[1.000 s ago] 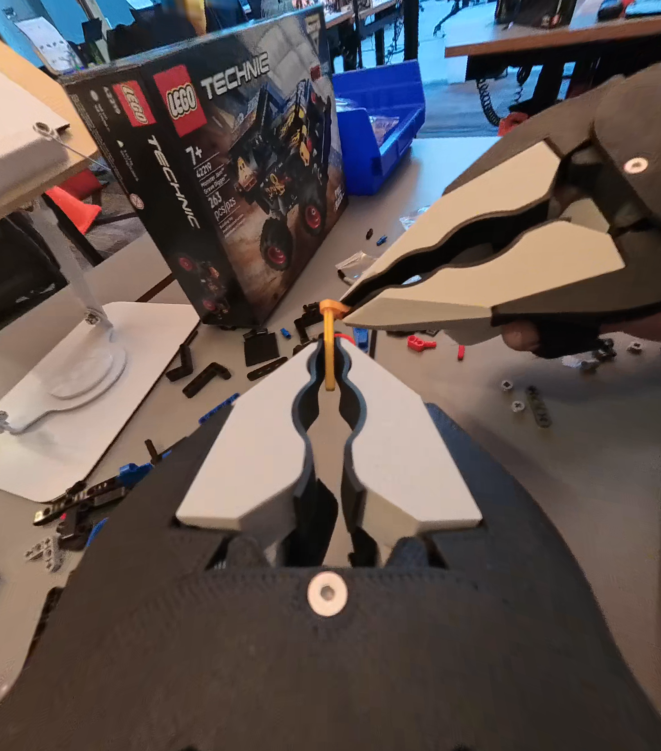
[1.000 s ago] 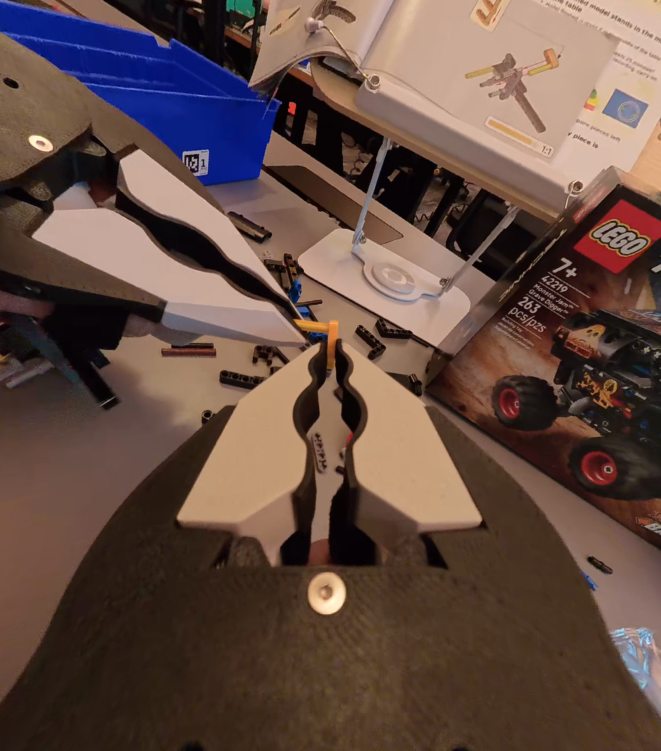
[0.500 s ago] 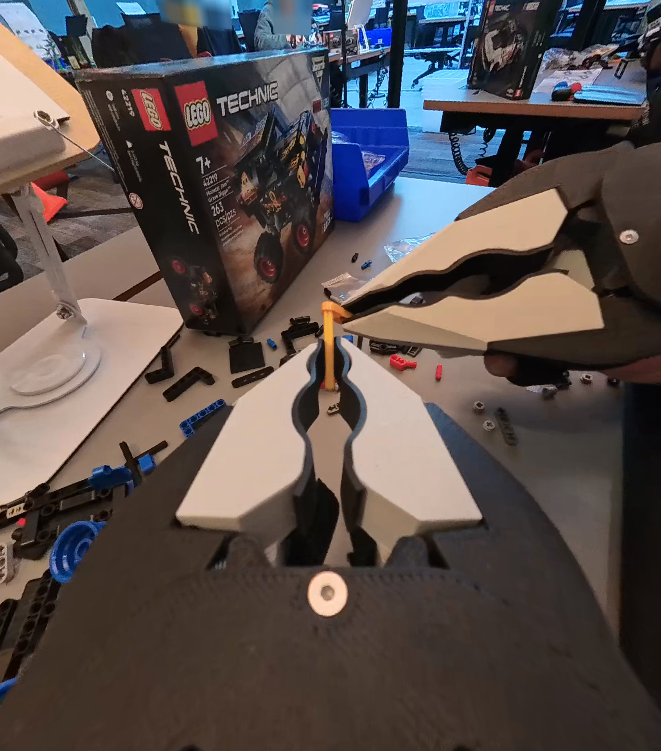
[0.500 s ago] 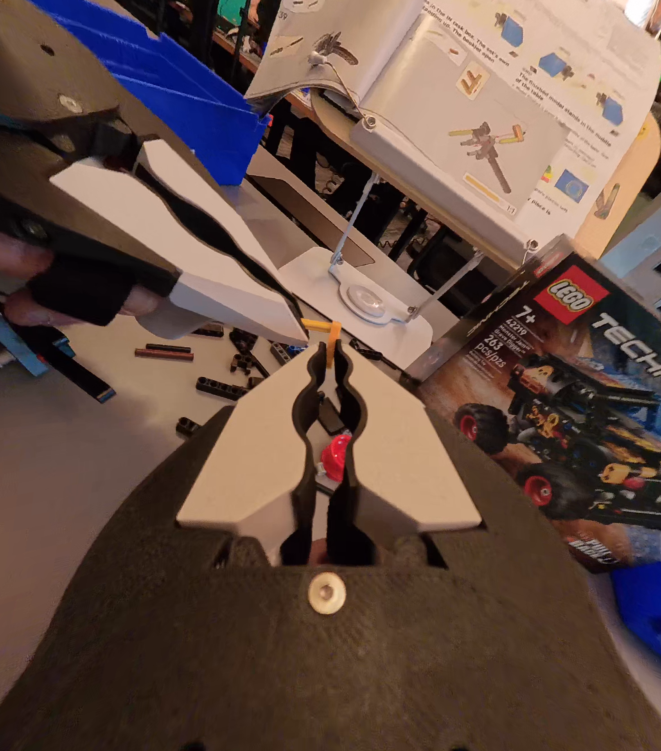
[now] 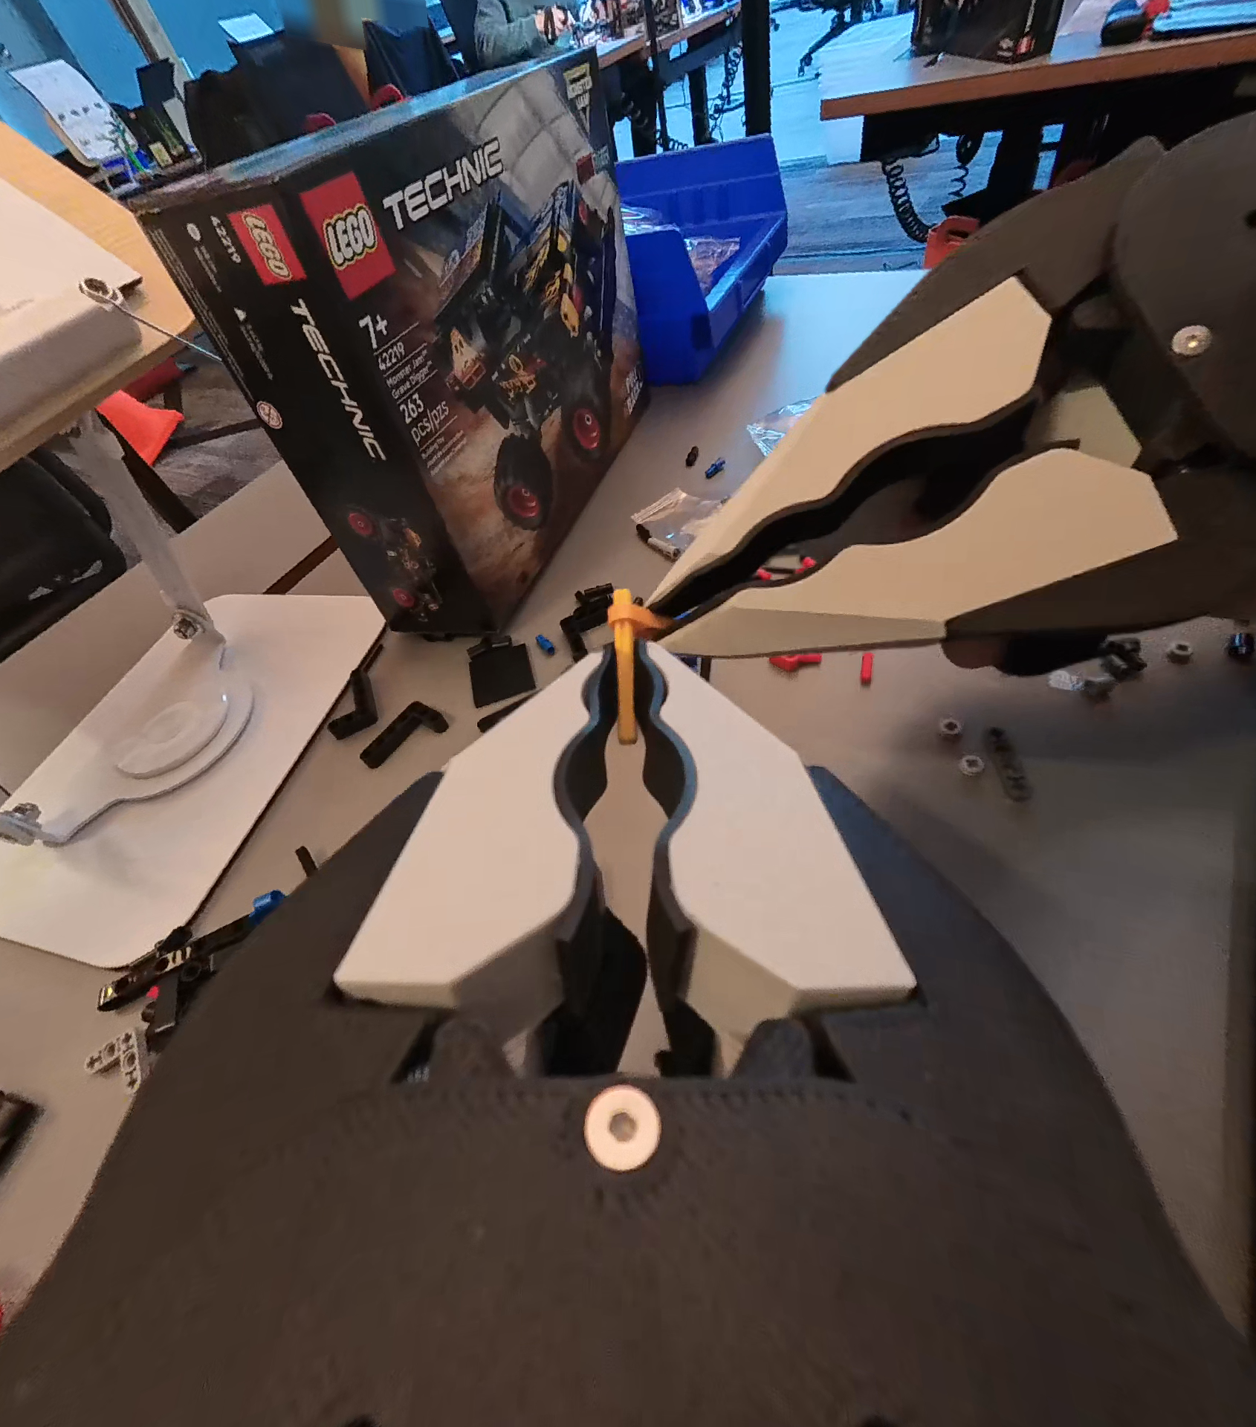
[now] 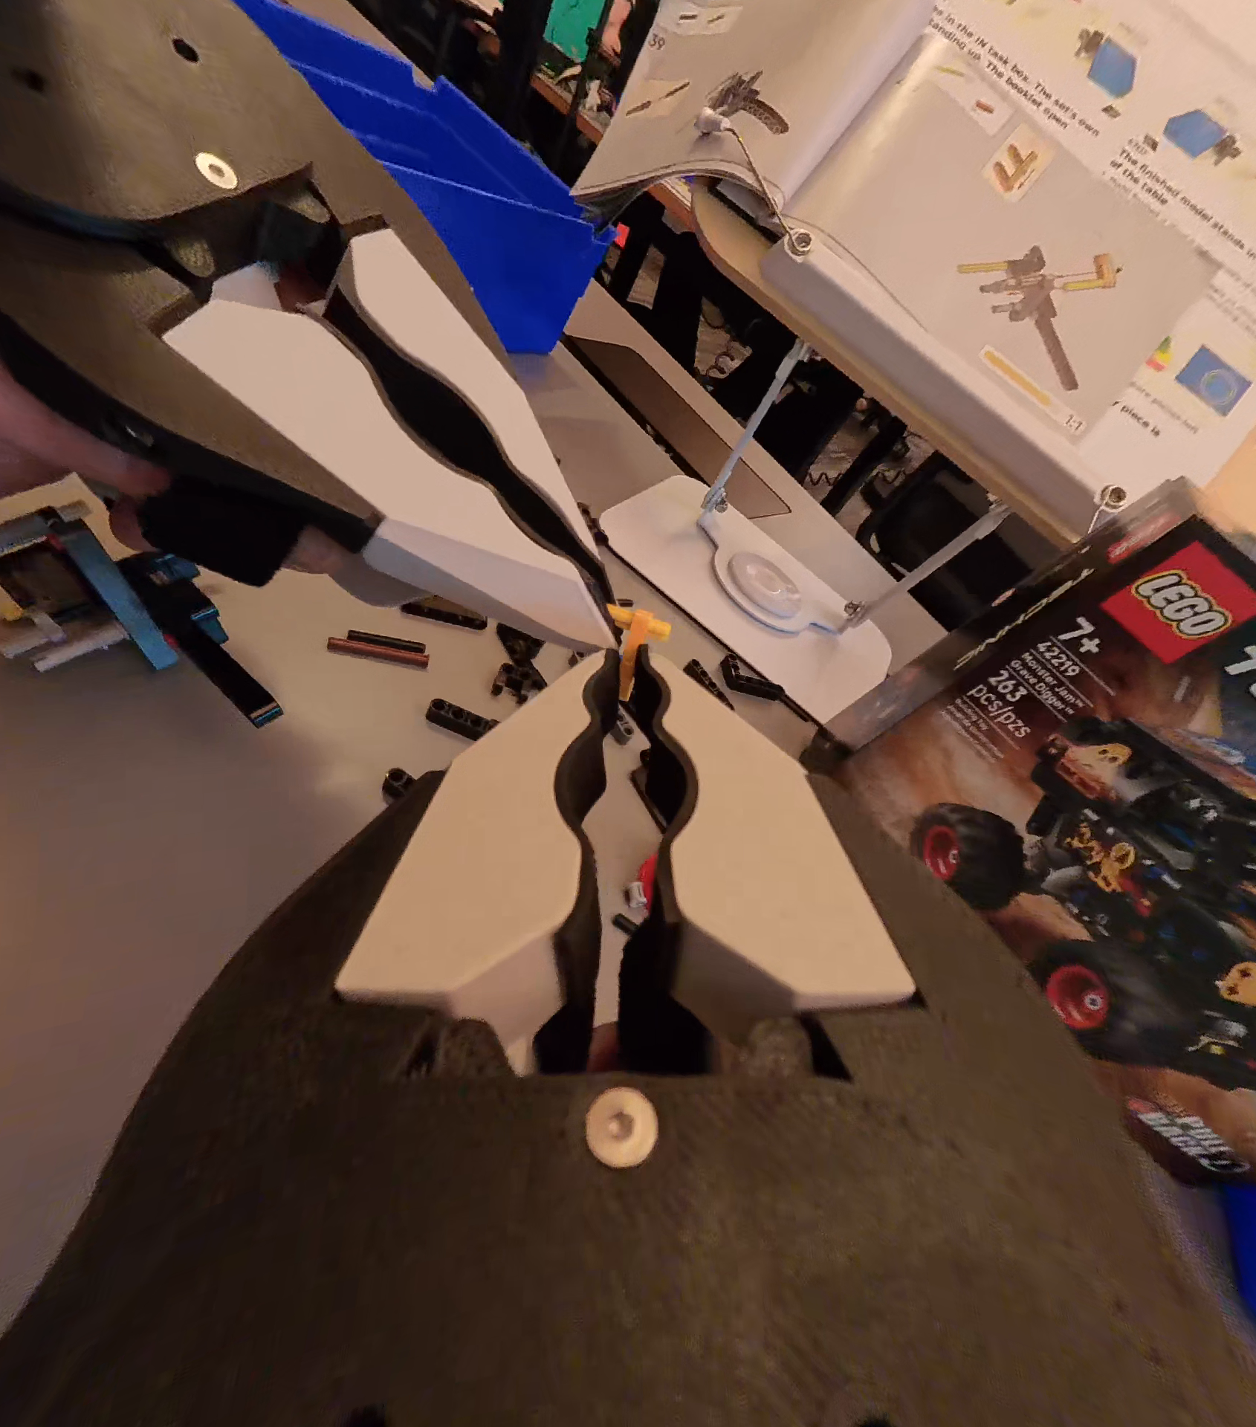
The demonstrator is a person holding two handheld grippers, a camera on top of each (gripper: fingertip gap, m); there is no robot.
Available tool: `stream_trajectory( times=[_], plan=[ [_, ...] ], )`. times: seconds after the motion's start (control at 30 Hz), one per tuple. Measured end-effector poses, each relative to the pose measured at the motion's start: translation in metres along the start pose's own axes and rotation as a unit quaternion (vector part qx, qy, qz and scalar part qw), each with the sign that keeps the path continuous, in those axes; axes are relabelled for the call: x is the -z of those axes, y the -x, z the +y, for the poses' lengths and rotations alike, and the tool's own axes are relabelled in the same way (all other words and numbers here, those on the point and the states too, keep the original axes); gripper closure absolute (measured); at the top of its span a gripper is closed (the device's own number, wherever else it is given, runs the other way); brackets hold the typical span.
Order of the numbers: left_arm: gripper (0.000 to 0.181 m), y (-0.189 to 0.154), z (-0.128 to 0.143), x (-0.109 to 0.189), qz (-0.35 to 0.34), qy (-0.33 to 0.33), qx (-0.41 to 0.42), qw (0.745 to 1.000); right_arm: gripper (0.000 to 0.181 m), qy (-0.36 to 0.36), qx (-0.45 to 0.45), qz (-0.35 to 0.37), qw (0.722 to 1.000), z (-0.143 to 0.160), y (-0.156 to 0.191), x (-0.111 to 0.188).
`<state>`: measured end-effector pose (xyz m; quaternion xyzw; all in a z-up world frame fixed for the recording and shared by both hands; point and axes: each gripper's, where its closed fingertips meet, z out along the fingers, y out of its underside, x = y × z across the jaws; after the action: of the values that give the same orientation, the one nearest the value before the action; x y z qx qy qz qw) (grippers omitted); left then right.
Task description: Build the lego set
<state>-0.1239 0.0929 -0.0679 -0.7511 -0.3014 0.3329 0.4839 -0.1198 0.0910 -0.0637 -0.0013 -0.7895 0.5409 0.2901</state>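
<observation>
In the left wrist view my left gripper is shut on a thin yellow axle that stands up between its tips. My right gripper reaches in from the right, shut on a small orange-yellow piece that meets the axle's top end. In the right wrist view my right gripper is shut on that piece. The left gripper comes in from the upper left, and the axle crosses the piece. Both are held above the table.
The set's box stands behind the grippers and also shows in the right wrist view. A booklet stand's white base is at left. A blue bin sits behind. Loose black parts and red pins lie scattered. A blue-black assembly lies under the left gripper. My left and right fingertips are right by each other.
Both grippers stay shut and tip to tip, with the two yellow pieces crossed. The pair has shifted over the table, and the right wrist view has tilted so the box leans.
</observation>
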Motion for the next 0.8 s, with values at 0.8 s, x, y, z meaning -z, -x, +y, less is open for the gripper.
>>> stream_trajectory(
  times=[0.8],
  plan=[
    [0.174,-0.010,0.002,-0.001,0.040,-0.011,-0.015,0.999,0.180,-0.017,-0.024,-0.016,0.999,0.003,-0.003,0.007]
  ],
)
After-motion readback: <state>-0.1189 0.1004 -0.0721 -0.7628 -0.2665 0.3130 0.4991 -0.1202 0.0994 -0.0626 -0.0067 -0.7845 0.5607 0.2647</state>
